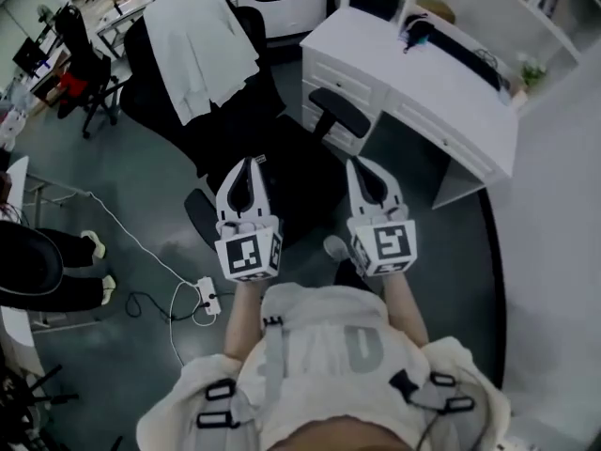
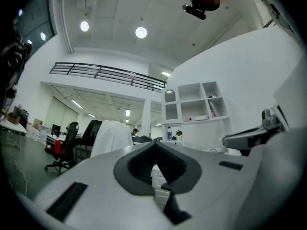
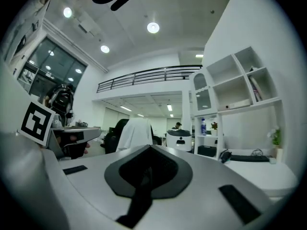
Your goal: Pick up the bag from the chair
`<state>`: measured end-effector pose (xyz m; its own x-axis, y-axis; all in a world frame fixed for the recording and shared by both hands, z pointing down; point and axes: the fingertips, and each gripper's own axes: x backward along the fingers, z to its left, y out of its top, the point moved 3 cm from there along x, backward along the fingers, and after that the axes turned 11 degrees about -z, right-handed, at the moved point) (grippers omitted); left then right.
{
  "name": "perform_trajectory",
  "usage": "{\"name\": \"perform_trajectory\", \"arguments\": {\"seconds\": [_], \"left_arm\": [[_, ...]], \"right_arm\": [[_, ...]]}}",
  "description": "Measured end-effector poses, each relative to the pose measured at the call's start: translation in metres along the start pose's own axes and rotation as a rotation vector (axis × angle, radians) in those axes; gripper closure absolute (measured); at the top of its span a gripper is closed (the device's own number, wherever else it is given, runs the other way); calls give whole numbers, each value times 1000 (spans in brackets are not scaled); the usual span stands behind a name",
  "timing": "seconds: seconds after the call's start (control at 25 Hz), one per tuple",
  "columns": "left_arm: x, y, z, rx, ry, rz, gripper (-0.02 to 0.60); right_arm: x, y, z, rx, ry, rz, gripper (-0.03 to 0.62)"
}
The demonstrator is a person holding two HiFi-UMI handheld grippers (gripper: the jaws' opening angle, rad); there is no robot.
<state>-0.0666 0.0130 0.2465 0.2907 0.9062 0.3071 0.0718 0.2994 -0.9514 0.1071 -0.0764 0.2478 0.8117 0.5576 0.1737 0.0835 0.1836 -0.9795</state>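
Observation:
A black office chair (image 1: 299, 172) stands in front of me on the grey floor, with a white jacket (image 1: 200, 43) draped over its backrest. The seat is dark and I cannot make out a bag on it. My left gripper (image 1: 247, 169) hovers over the seat's left side, jaws shut on nothing. Over the right side, near the armrest (image 1: 340, 113), my right gripper (image 1: 369, 171) is shut and empty as well. The left gripper view looks past the left gripper (image 2: 154, 145) at the jacket (image 2: 112, 136). The right gripper (image 3: 149, 148) faces the same jacket (image 3: 136, 133).
A white desk (image 1: 427, 87) with drawers stands right of the chair, with white shelving (image 3: 235, 90) behind it. A power strip (image 1: 208, 296) and its cable lie on the floor at left. A seated person's legs (image 1: 42, 271) are at the left edge. Another black chair (image 1: 83, 69) stands far left.

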Motion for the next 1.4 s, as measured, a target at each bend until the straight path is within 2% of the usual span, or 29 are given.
{"name": "perform_trajectory", "arguments": {"seconds": [0.16,0.56,0.68,0.8,1.04,1.2,1.4], "left_arm": [[0,5,22,-44,164,18,575],[-24,5,38,-129,471,35,575],[-33,-1,29,-166,526,55,575],[-41,-3,16,-155,577,42,575],[-32,-7,1,-211,624,81,575],[-24,-1,3,-234,660,101,575],[-25,1,10,-219,671,104,575]], "right_arm": [[-43,2,9,-18,167,-19,588],[-123,-8,4,-107,457,-36,589],[-141,-18,-14,-102,518,-49,588],[-151,-29,-25,-128,572,-27,589],[-157,-42,-30,-153,660,-17,588],[-159,-44,-28,-173,669,-13,588],[-162,-48,-27,-192,634,19,588]]}}
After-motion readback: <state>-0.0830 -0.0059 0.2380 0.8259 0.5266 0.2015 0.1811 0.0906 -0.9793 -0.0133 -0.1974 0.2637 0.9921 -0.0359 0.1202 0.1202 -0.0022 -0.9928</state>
